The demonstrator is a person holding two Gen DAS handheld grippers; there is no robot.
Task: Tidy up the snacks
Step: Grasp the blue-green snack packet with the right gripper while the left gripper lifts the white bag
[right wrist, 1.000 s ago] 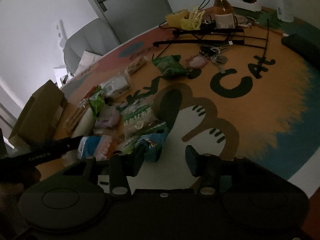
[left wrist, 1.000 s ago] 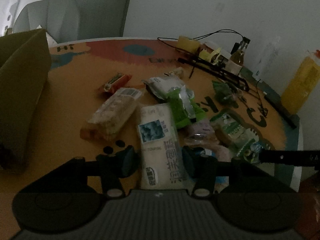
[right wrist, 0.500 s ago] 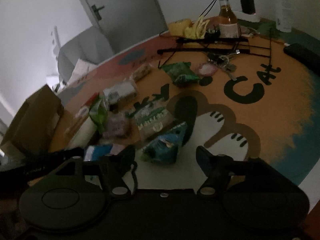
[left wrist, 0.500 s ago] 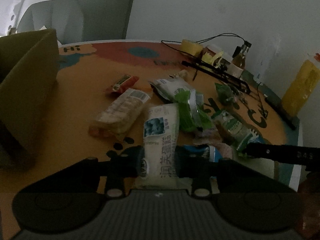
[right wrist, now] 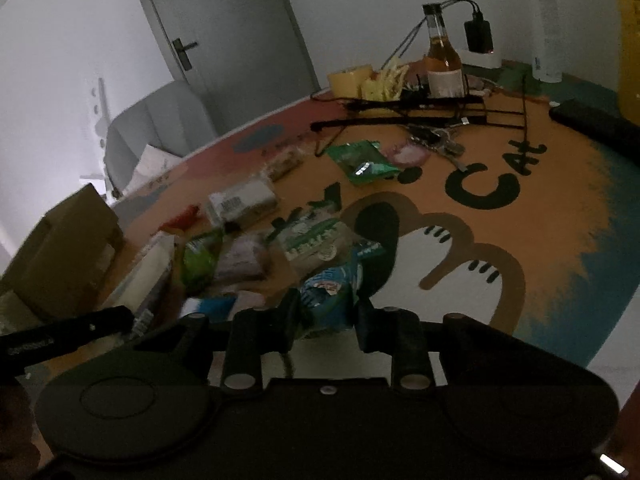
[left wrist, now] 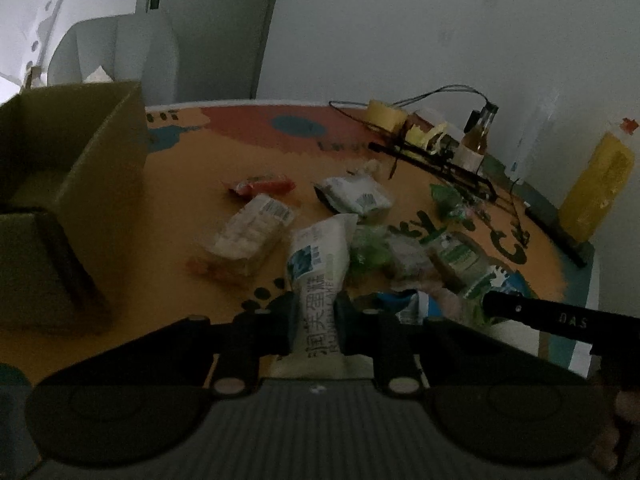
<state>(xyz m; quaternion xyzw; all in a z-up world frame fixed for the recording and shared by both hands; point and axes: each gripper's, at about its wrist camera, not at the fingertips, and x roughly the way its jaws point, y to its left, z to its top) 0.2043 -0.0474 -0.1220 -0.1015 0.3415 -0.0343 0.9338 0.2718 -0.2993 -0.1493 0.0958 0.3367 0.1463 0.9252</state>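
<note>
My left gripper (left wrist: 316,316) is shut on a long white snack packet (left wrist: 320,256) with Chinese print and holds it lifted above the round orange table (left wrist: 180,184). My right gripper (right wrist: 326,312) is shut on a blue snack packet (right wrist: 336,284) at the near end of the snack pile. Loose snacks lie on the table: a clear cracker pack (left wrist: 248,236), a red packet (left wrist: 264,187), a white packet (left wrist: 356,196), a green packet (right wrist: 360,160). An open cardboard box (left wrist: 60,184) stands at the left and also shows in the right wrist view (right wrist: 60,256).
At the back of the table are a glass bottle (right wrist: 442,60), yellow tape rolls (right wrist: 350,80), black cables (right wrist: 420,120), keys (right wrist: 436,144) and a charger (right wrist: 478,36). A yellow bag (left wrist: 596,188) leans on the wall. A grey chair (left wrist: 116,52) stands beyond the table.
My left gripper closed on the white packet and lifted it up and back. My right gripper moved onto the blue packet and closed on it.
</note>
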